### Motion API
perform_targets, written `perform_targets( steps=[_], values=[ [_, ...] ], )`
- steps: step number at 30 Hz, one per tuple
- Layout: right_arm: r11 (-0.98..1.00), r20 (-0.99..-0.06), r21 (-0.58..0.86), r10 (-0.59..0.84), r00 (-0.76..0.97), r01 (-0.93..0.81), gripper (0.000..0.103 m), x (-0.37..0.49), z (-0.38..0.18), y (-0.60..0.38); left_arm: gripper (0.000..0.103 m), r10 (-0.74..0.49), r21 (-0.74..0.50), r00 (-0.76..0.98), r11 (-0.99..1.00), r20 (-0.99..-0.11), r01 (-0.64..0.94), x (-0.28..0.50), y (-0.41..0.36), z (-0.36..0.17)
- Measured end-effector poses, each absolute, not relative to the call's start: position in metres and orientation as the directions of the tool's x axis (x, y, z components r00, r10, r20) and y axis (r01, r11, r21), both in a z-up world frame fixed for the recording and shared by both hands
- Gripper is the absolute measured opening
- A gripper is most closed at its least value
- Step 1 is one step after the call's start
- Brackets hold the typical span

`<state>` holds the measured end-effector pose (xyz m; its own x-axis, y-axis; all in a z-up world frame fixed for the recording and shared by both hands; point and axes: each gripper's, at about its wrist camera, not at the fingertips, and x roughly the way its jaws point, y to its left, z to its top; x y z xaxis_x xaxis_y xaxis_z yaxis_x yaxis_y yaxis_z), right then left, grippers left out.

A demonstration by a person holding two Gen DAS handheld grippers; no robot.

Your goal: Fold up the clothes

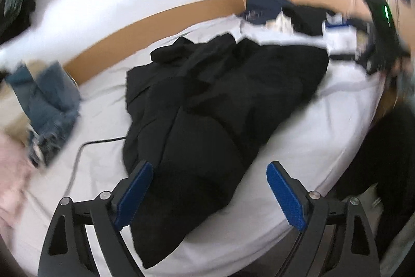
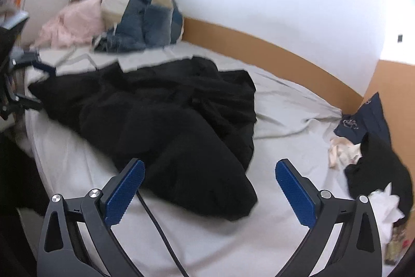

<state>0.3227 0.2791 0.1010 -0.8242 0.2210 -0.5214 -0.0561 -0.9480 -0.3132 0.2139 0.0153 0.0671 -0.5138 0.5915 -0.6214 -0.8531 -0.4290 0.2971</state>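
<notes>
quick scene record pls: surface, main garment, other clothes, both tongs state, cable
surface: bed with pale sheet, wooden frame behind
main garment: black garment, crumpled and unfolded in the middle of the bed
other clothes: jeans and pink cloth piled at one end; dark and white clothes at the other end
left tongs: open, empty, over the near edge of the black garment
right tongs: open, empty, over the black garment
cable: black cable on the sheet beside the garment
fold progress: not started
</notes>
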Motion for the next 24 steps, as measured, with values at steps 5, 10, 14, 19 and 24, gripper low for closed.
perform_targets(
  steps=[5,10,14,19,24],
  values=[
    [-0.918,-0.589,-0.388,0.316,-0.744,-0.082,0.103,0.318,0.085,0.292,0.087,0.476,0.440,-0.630,-0.455,-0.614,-0.774,0.205,0.020,0.041],
    [-0.899,-0.643,-0.436,0.277,-0.714,0.043,0.101,0.315,0.069,0.278,0.086,0.459,0.420,-0.636,-0.490,-0.621,-0.764,0.188,0.018,0.035],
    [-0.866,-0.649,-0.487,0.268,-0.712,0.118,0.101,0.303,0.054,0.259,0.086,0.470,0.433,-0.630,-0.465,-0.618,-0.772,0.191,0.021,0.034],
    [-0.902,-0.651,-0.420,0.224,-0.725,0.098,0.101,0.283,0.048,0.260,0.085,0.481,0.286,-0.597,-0.573,-0.642,-0.768,0.159,0.016,0.043],
    [-0.871,-0.607,-0.490,0.301,-0.735,0.047,0.101,0.275,0.053,0.261,0.076,0.508,0.211,-0.583,-0.612,-0.634,-0.762,0.148,0.008,0.055]
  ],
)
